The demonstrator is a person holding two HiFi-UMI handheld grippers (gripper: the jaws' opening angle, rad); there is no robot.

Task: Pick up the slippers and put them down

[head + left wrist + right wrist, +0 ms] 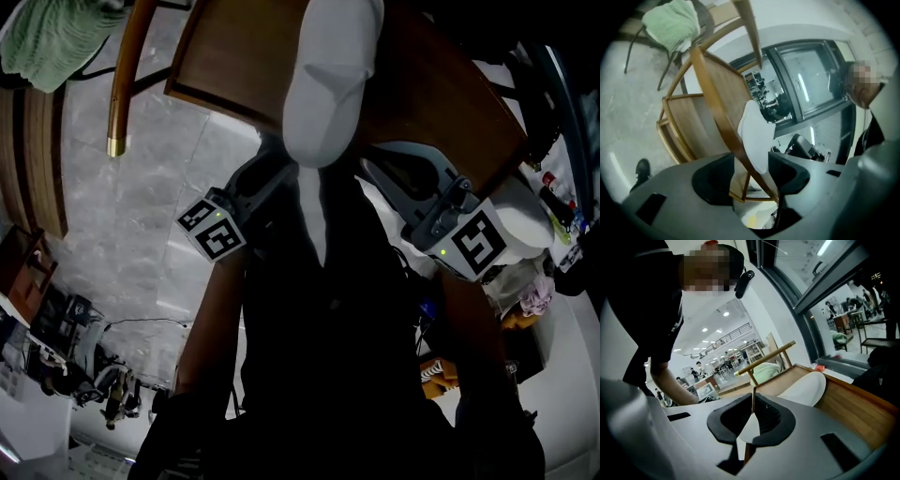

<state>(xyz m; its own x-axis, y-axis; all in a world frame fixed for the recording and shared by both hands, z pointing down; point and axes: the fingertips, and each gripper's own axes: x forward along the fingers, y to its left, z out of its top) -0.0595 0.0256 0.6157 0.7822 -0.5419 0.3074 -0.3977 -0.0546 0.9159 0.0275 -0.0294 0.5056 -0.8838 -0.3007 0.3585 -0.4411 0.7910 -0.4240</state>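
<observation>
Now | slipper (753,136) on wooden top (701,122) | ahead of left tool (751,175) (jaws apart)

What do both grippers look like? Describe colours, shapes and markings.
The left gripper and right gripper have smooth grey plastic bodies with black, curved pads. Each carries a white cube, left and right, printed with black square markers and showing a small green light. The person wears dark clothing.

Left forearm (211,323) and right forearm (473,328) reached forward from body, side by side. Left gripper (751,164) pointed slightly below level, jaws wide apart. Right gripper (753,401) tipped slightly down too, jaws closed together at tips. Marker cubes faced up.
</observation>
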